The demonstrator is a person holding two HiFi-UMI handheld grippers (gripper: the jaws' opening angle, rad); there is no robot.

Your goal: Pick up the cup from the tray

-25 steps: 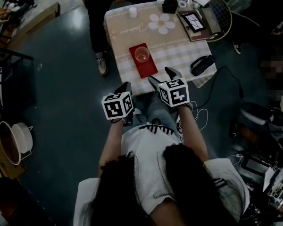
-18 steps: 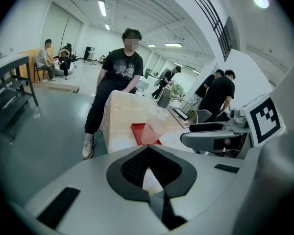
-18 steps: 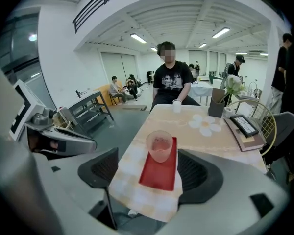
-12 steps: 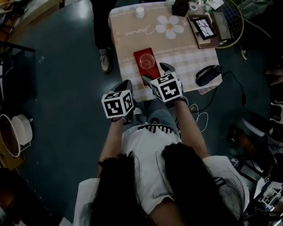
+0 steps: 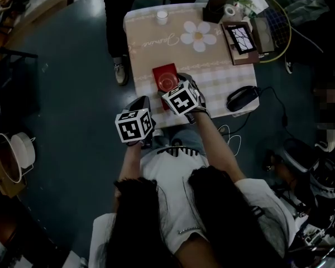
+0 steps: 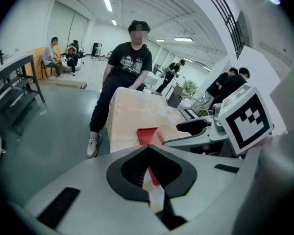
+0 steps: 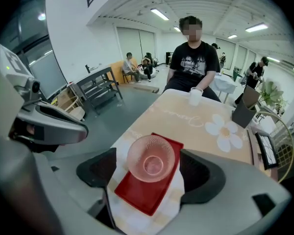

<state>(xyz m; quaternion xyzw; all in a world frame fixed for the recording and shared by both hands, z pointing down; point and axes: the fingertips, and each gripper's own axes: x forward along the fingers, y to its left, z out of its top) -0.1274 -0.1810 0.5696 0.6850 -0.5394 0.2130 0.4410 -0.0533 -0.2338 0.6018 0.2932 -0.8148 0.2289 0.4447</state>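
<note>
The left gripper's (image 6: pixel 148 156) two dark ribbed fingers (image 6: pixel 130 168) meet at their tips with nothing between them. Just beyond them a red rectangular tray (image 6: pixel 146 135) lies at the near end of a table (image 6: pixel 130 114) covered in beige cloth. A pale pink translucent cup (image 6: pixel 161 133) stands on the tray. The right gripper (image 6: pixel 179 133) reaches in from the right, its fingers opening with the cup between them. A person in a black T-shirt (image 6: pixel 131 65) stands at the table's far end.

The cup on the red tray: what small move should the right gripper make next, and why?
Probably lower the right gripper around the cup: its jaws are opening, and the cup shows between them untouched, upright on the tray.
</note>
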